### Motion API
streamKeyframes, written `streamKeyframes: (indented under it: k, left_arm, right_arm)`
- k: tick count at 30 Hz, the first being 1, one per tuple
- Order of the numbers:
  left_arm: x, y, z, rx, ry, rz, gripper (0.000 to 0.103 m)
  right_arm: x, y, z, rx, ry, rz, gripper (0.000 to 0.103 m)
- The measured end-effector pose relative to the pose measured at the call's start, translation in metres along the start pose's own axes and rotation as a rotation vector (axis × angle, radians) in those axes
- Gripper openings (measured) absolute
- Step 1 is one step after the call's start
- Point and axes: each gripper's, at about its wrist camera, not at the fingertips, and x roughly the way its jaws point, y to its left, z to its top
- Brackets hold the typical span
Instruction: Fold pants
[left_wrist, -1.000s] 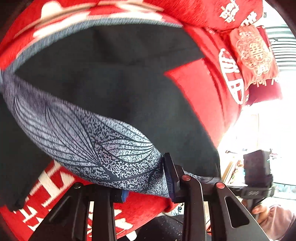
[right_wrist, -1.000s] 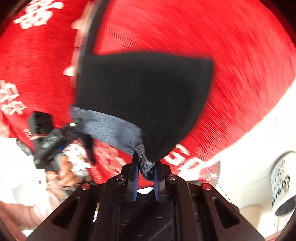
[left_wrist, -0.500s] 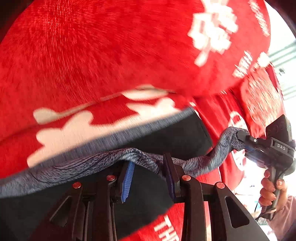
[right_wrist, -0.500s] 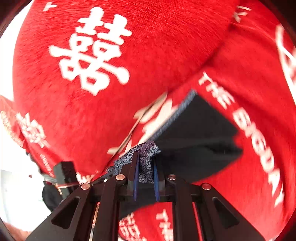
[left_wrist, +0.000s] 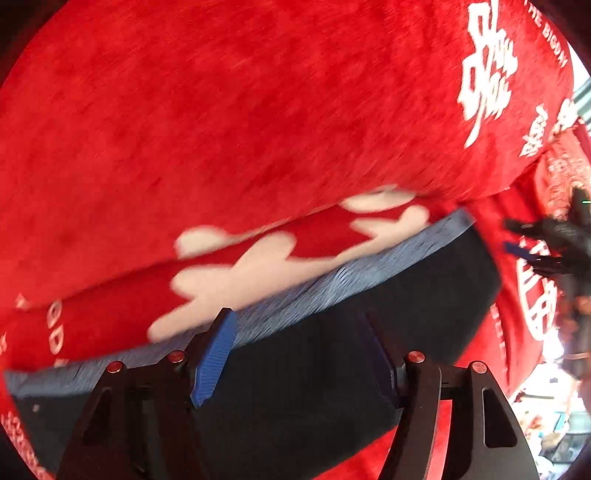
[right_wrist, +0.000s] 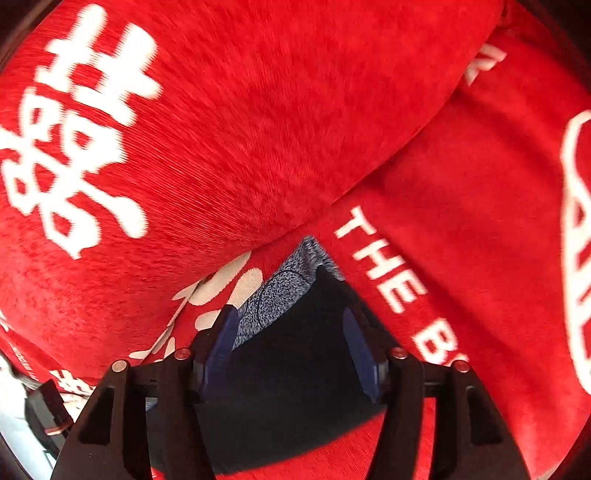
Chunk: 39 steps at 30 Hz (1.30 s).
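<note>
You've just laid a fold down: the pants (left_wrist: 332, 362) lie flat on the red blanket (left_wrist: 221, 129), their grey patterned edge (left_wrist: 369, 273) just short of the red pillow (right_wrist: 240, 129). Both sets of jaws have just been opening and neither pinches cloth now.

Left gripper (left_wrist: 295, 358): fingers well apart, tilted steeply down over the dark cloth near that grey edge; pants show between the pads, untouched.

Right gripper (right_wrist: 291, 347): same spread, holding nothing, pointing down at the pants' corner closest to the pillow.

Judged next: back both tools off the pants without snagging, check the edges line up, then pick fresh corners for another fold. Blur hides fine wrinkles.
</note>
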Motion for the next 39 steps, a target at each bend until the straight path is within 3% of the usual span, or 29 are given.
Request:
streamKeyframes:
  k: [4,7,13,21,29,32,36,39]
  left_arm:
    - [-0.001,0.017,-0.041,-0.033,0.066,0.079,0.068]
    - [-0.002,0.028,-0.071,-0.046,0.111,0.106,0.068]
    - [-0.015,0.07,-0.125,-0.114,0.152,0.113,0.068]
    - [-0.054,0.18,-0.186,-0.241,0.107,0.12,0.068]
    - [-0.104,0.329,-0.242,-0.364,0.044,0.206,0.069]
    - [-0.11,0.381,-0.26,-0.406,0.019,0.203,0.069]
    - [-0.1,0.419,-0.271,-0.433,0.018,0.117,0.069]
    - [-0.09,0.434,-0.279,-0.432,0.007,0.01,0.069]
  right_arm:
    - [-0.016,-0.005,-0.036,0.019,0.047,0.015,0.064]
    - [-0.01,0.003,-0.074,-0.026,0.108,-0.023,0.064]
    - [0.018,0.055,-0.152,-0.176,0.233,-0.04,0.074]
    - [0.074,0.208,-0.238,-0.572,0.321,-0.038,0.079]
    - [0.153,0.382,-0.329,-0.881,0.447,0.039,0.079]
    - [0.193,0.452,-0.363,-1.024,0.521,0.084,0.079]
    - [0.248,0.528,-0.404,-1.161,0.606,0.138,0.079]
    - [0.281,0.56,-0.422,-1.238,0.643,0.139,0.079]
